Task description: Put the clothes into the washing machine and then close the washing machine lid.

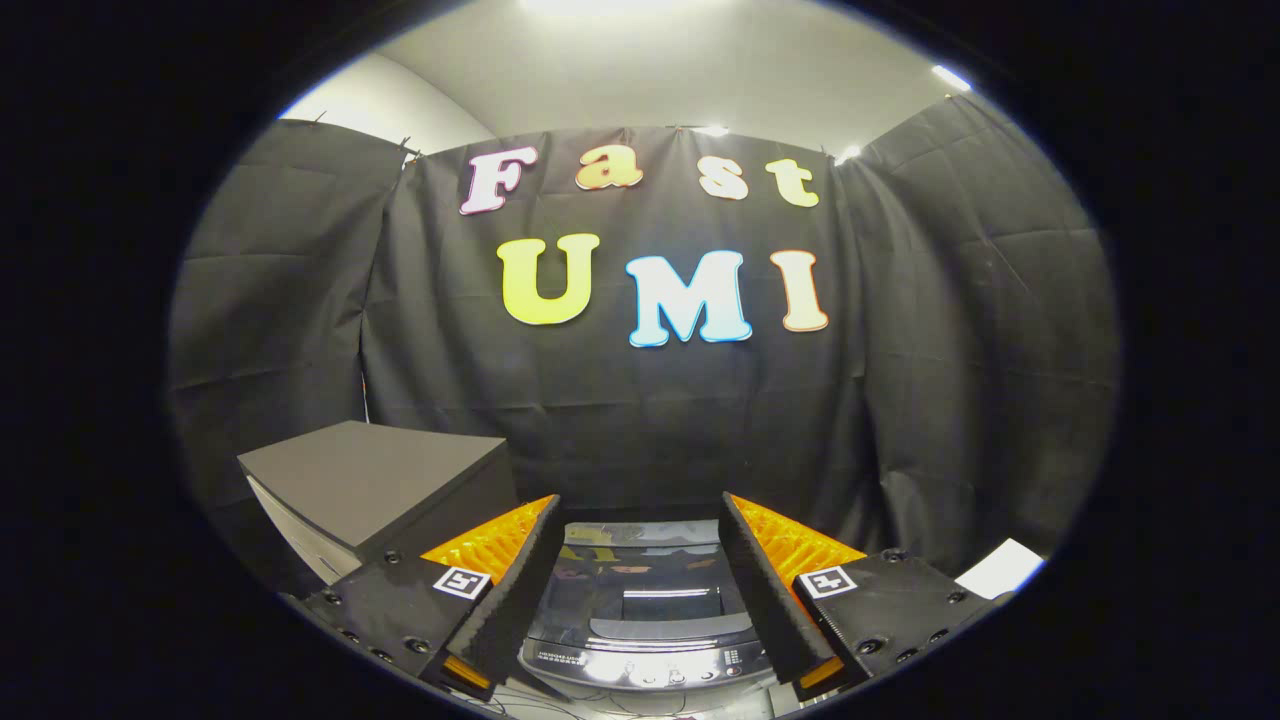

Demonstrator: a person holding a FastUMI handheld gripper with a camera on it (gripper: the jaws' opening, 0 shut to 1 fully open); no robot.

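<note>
A small top-loading washing machine [645,620] stands against the black cloth wall, seen between my two fingers and just ahead of them. Its dark glossy lid [640,585] lies flat, reflecting the wall, and a control panel [650,668] runs along its near edge. My gripper [640,515] is open, held level above the machine, with nothing between its fingers [520,585]. I see no clothes here.
A dark box-shaped cabinet [375,480] with a pale side stands left of the washing machine, beyond my left finger. A white flat thing [1000,568] shows at the far right. Black cloth closes the booth on three sides.
</note>
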